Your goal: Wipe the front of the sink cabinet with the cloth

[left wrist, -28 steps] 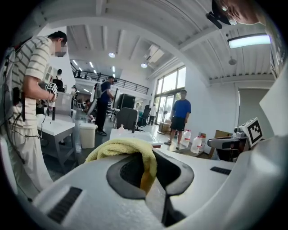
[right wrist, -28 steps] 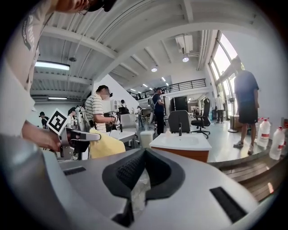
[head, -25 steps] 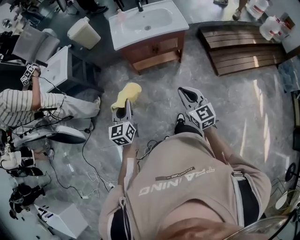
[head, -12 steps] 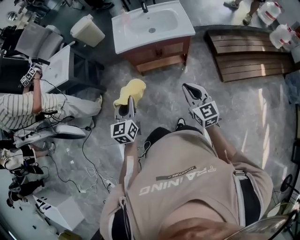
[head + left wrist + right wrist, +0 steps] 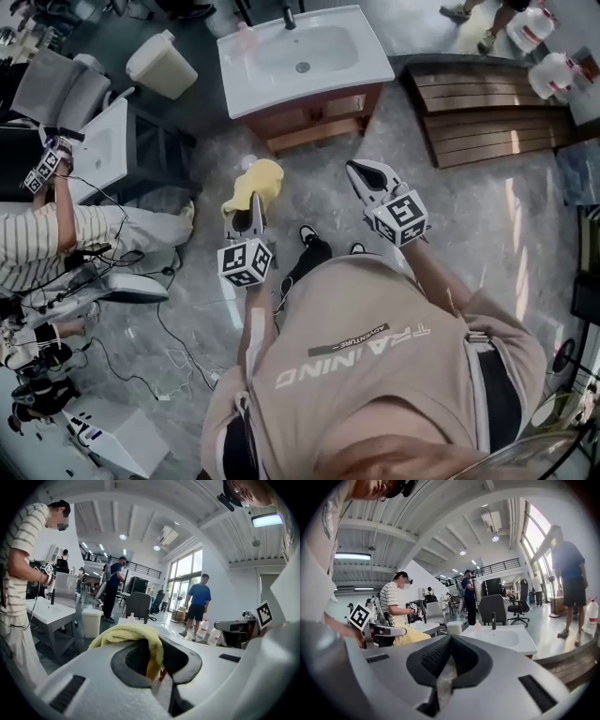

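Left gripper (image 5: 254,204) jaws pinch cloth (image 5: 251,184); right gripper (image 5: 364,176) jaws pressed together, empty. Your shallow pinch may slip wiping the sink cabinet (image 5: 314,111), upper centre.

Clear grey marbled floor (image 5: 309,169) runs from the left gripper (image 5: 253,204) and right gripper (image 5: 361,174) up to the brown wooden front of the sink cabinet (image 5: 314,112); this lane is open. The white basin top (image 5: 248,89) overhangs that front. Left side obstructed: dark-framed table with white top (image 5: 103,155), beige lidded waste bin (image 5: 161,64), person in striped shirt (image 5: 56,230). Right side: low slatted brown wooden platform (image 5: 487,103), near the cabinet's corner. Loose cables (image 5: 171,354) trail over the floor, rear left.
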`<move>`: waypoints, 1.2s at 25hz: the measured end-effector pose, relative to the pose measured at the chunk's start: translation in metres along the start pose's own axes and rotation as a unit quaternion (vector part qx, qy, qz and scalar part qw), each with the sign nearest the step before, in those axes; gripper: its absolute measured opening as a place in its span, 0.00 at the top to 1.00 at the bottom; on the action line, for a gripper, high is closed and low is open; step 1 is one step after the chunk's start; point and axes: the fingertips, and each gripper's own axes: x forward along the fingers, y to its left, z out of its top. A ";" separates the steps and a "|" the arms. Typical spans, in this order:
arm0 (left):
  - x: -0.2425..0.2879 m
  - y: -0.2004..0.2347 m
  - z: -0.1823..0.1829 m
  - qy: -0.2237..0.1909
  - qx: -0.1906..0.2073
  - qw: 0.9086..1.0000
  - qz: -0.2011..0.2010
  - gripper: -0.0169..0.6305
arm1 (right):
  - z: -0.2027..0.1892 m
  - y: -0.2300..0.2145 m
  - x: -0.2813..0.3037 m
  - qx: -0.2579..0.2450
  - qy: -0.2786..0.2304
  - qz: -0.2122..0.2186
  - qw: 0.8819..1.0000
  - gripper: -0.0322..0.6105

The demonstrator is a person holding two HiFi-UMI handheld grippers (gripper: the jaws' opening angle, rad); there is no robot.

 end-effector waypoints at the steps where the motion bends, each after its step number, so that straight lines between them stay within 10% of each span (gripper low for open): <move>1: 0.007 0.007 0.003 0.000 0.002 1.000 -0.004 0.91 | 0.008 0.002 0.010 -0.001 -0.002 0.000 1.000 0.93; 17: 0.120 0.082 0.009 0.062 0.004 0.995 -0.081 0.91 | 0.000 -0.034 0.112 0.010 0.033 -0.074 0.997 0.93; 30: 0.197 0.099 -0.008 0.110 -0.044 0.992 -0.041 0.91 | -0.014 -0.123 0.155 0.036 0.030 -0.055 0.997 0.93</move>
